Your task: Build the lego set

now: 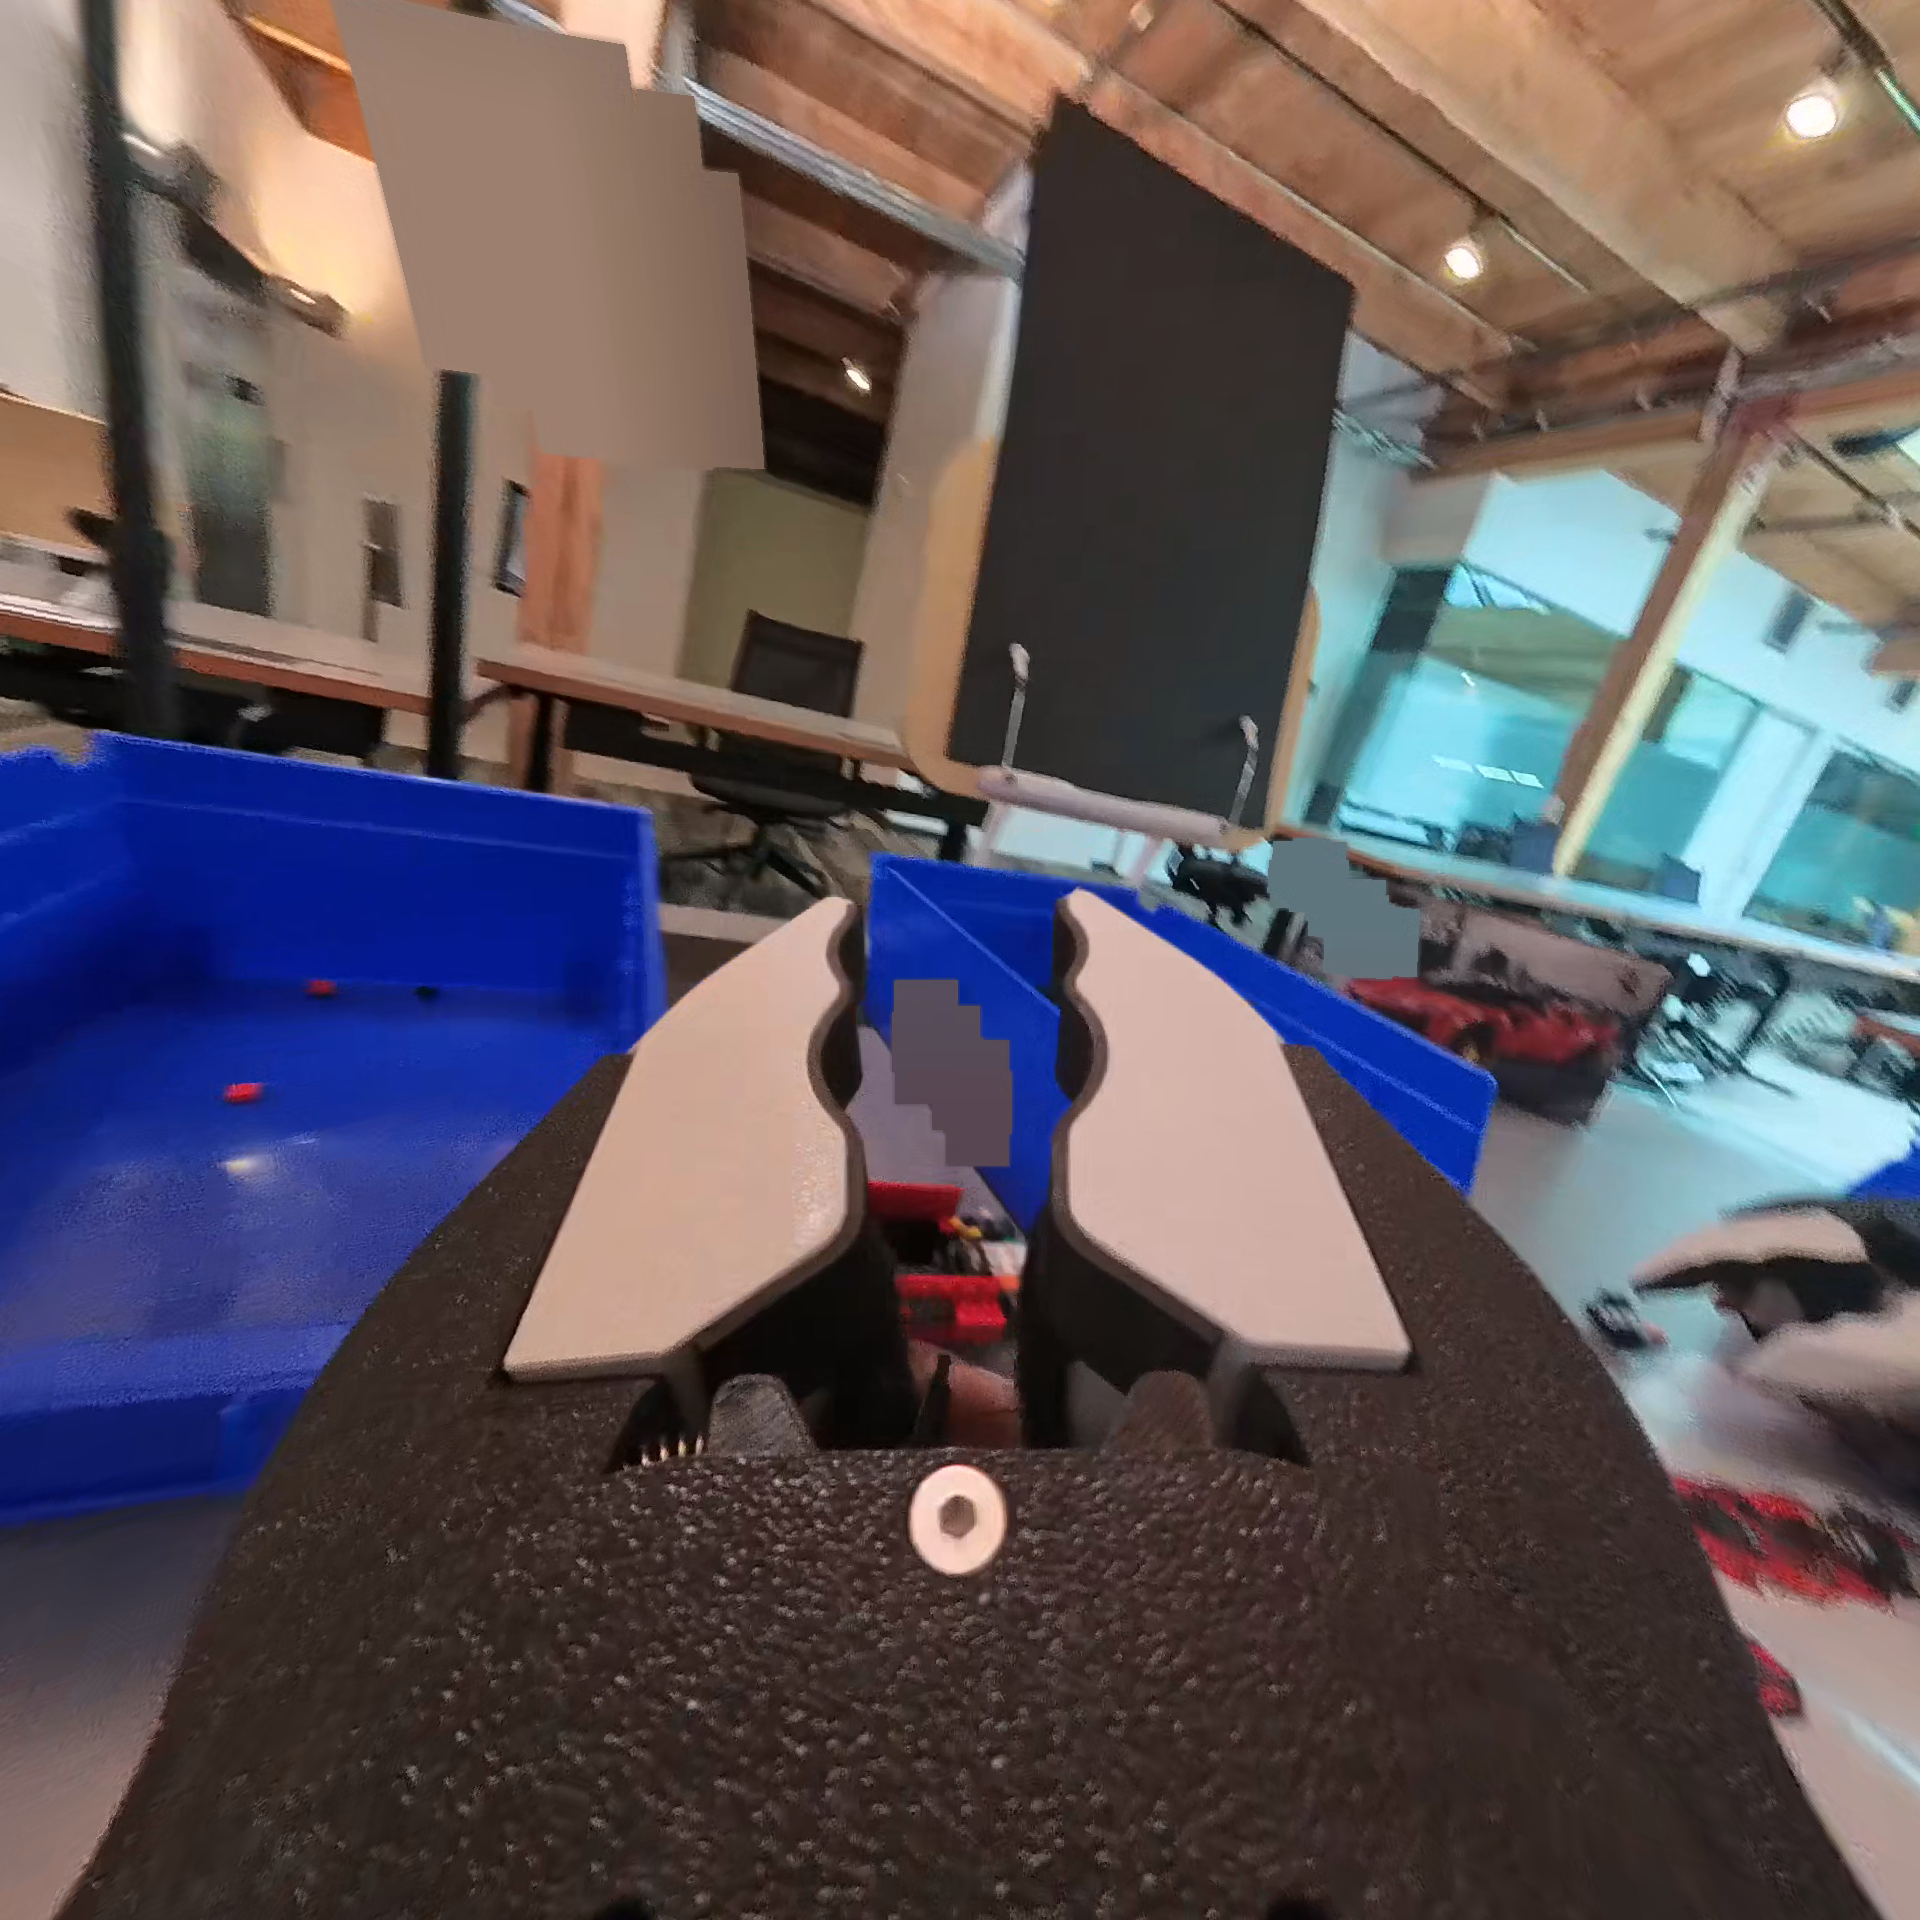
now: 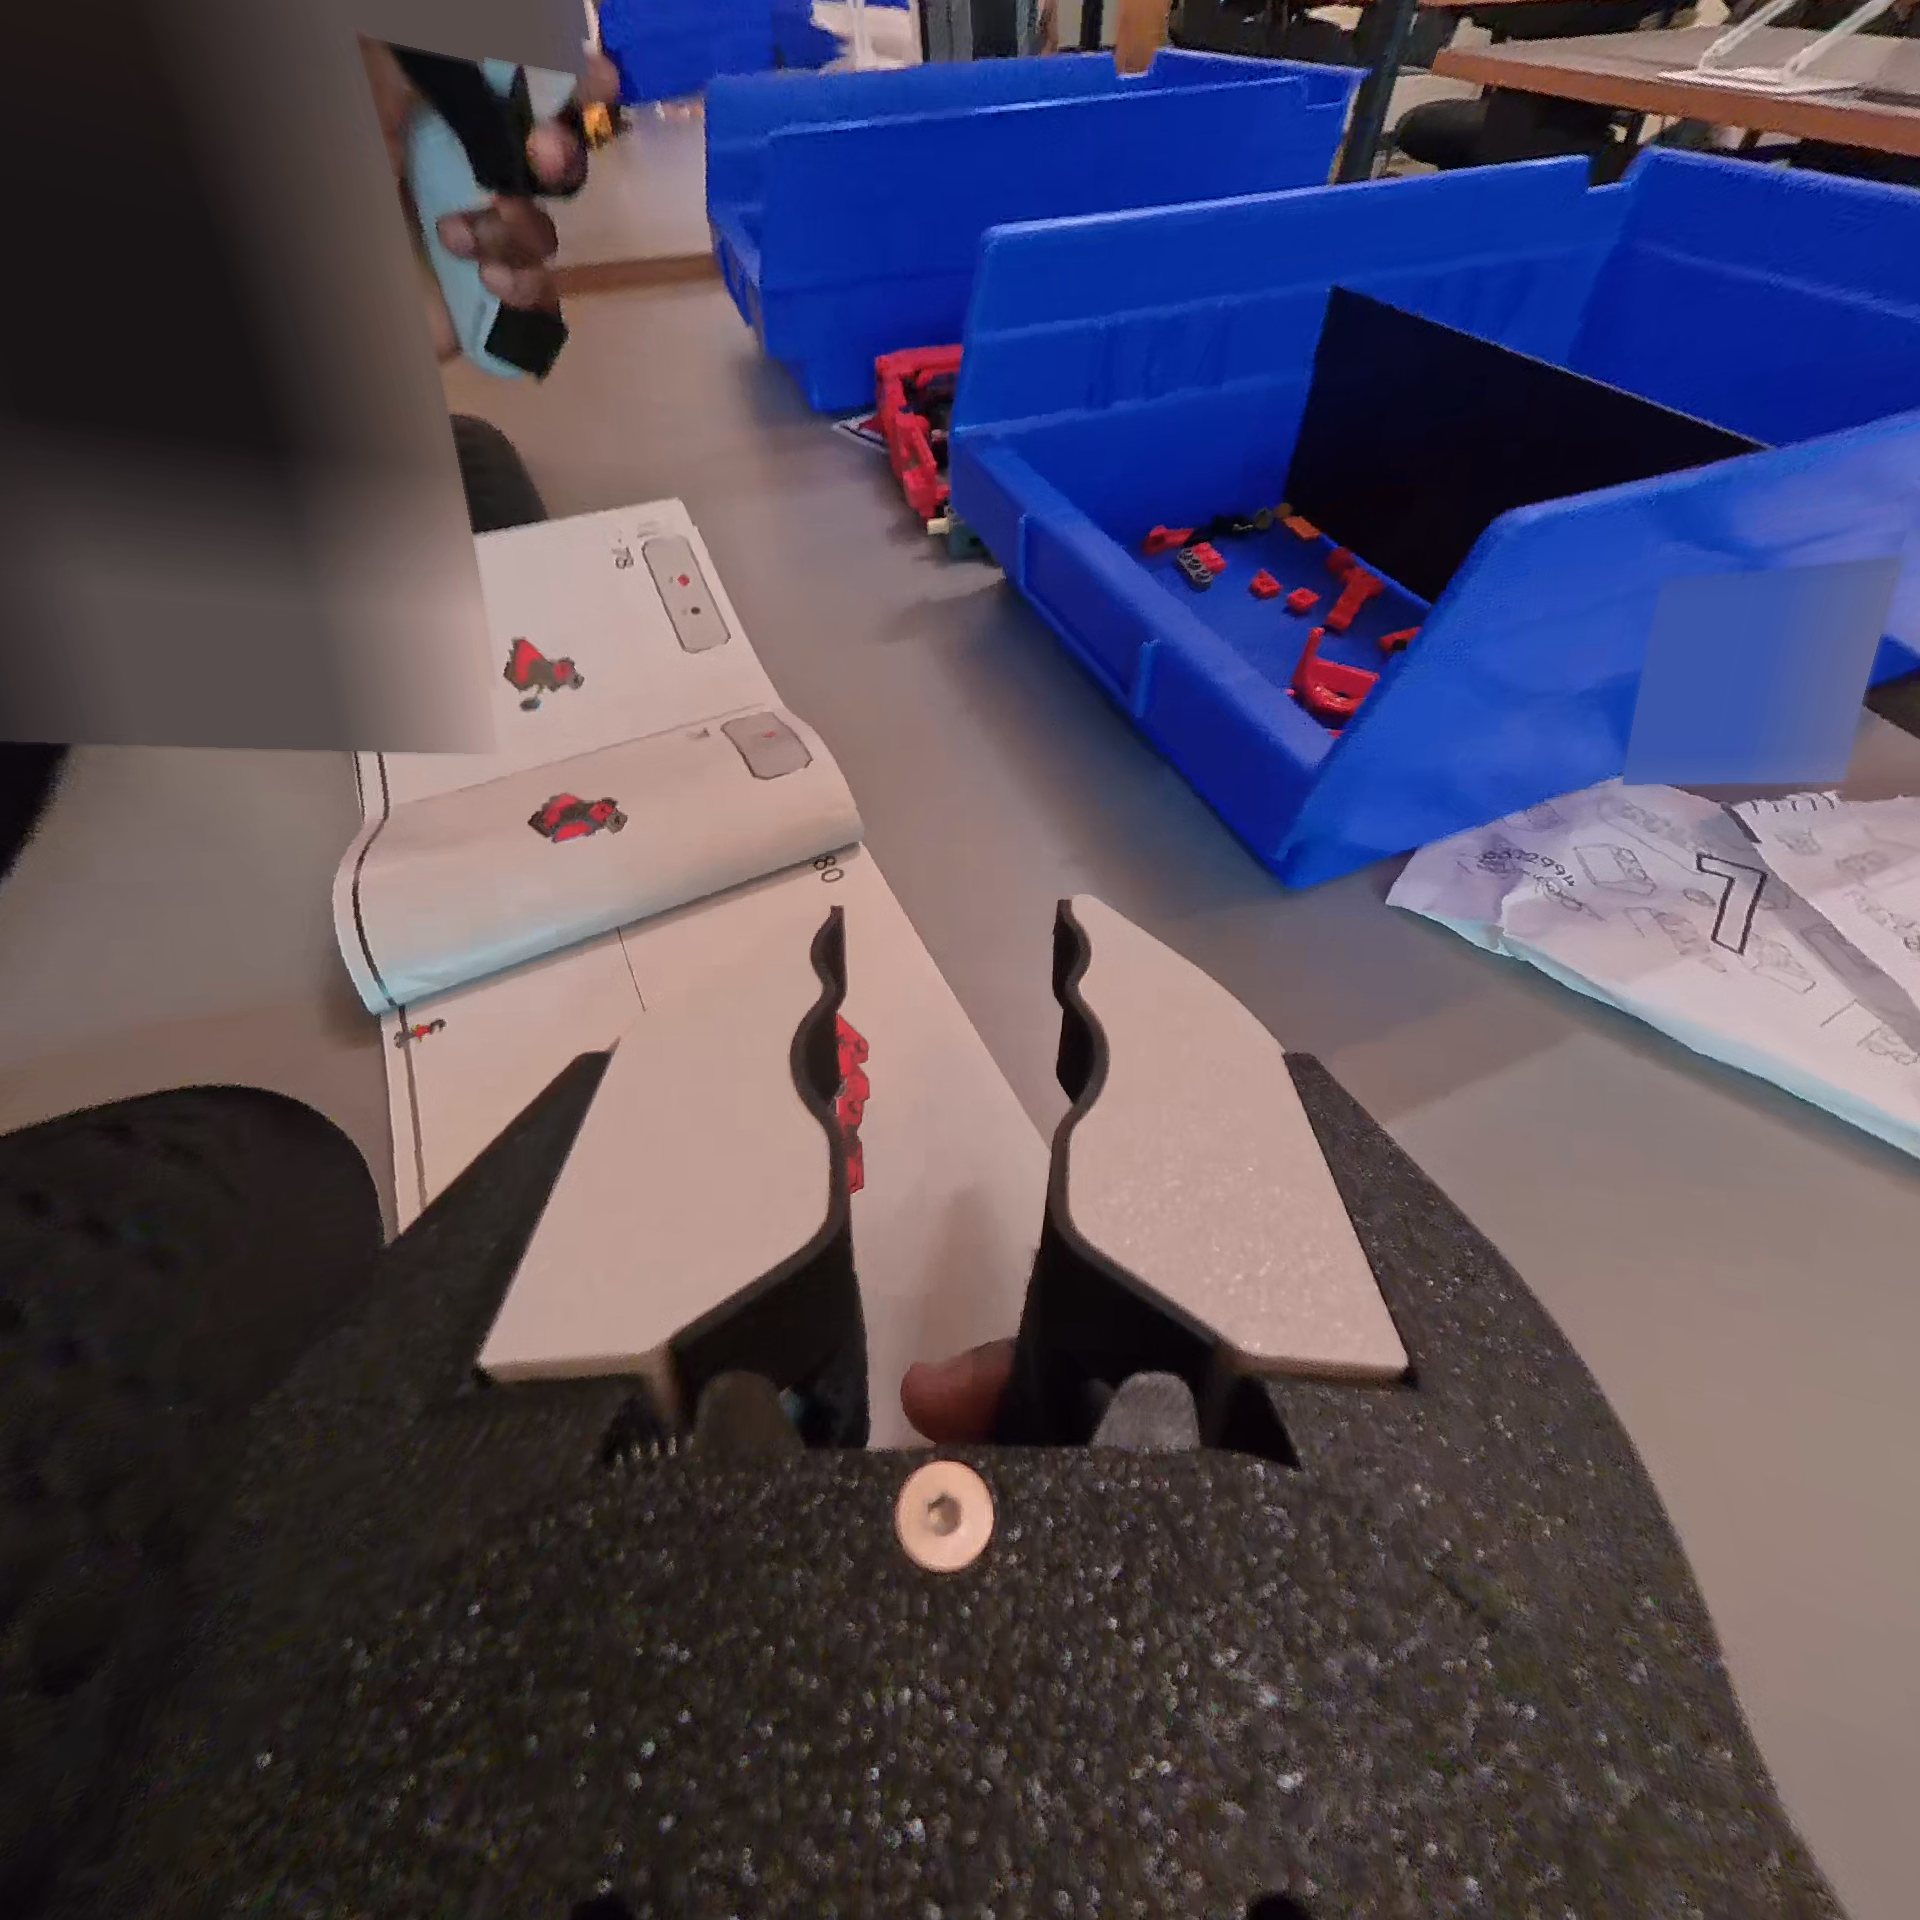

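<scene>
My left gripper (image 1: 958, 920) is open and empty, raised and tilted up above the table between two blue bins. A partly built red lego model (image 1: 940, 1273) shows low between its fingers; it also stands beside the bins in the right wrist view (image 2: 914, 426). My right gripper (image 2: 948, 920) is open and empty, hovering over the open instruction booklet (image 2: 623, 831). Several loose red and dark lego pieces (image 2: 1299, 613) lie in the nearest blue bin (image 2: 1475, 644). The right gripper also shows blurred at the right edge of the left wrist view (image 1: 1766, 1278).
A large blue bin (image 1: 312, 1039) at left holds a few small red and black pieces (image 1: 244, 1091). Another blue bin (image 2: 987, 187) stands farther back. Crumpled white paper bags (image 2: 1714, 935) lie right of the nearest bin. A red model car (image 1: 1486, 1023) stands far off.
</scene>
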`<state>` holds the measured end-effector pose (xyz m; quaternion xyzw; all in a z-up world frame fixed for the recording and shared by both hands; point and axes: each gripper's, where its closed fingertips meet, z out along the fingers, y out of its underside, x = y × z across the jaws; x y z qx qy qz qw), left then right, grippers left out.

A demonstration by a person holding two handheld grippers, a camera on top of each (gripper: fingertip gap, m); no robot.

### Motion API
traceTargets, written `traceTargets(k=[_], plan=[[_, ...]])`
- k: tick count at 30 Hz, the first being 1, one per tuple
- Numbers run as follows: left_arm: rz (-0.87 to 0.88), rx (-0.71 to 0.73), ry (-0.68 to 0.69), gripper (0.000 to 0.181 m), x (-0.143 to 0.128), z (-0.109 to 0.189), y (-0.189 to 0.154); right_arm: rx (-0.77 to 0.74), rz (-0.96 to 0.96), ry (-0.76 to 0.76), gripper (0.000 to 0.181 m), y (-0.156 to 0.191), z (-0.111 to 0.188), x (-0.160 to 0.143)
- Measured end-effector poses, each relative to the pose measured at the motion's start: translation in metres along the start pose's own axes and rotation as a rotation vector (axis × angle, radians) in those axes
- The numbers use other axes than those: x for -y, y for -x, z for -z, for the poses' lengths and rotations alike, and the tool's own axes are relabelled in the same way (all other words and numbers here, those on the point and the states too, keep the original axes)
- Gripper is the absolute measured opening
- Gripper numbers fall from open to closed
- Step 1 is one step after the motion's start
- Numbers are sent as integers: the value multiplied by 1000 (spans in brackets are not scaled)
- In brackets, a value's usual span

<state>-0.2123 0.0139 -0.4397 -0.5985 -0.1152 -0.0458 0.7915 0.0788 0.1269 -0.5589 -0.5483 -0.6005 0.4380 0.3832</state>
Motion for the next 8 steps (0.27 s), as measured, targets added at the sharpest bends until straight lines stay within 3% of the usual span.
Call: traceTargets(k=[5,8], plan=[[-43,-134,149,29,-32,-9,-32,0,-82,-10,44,-7,0,1],[-109,-150,226,28,-49,-12,-39,75,-120,-20,44,2,-7,21]])
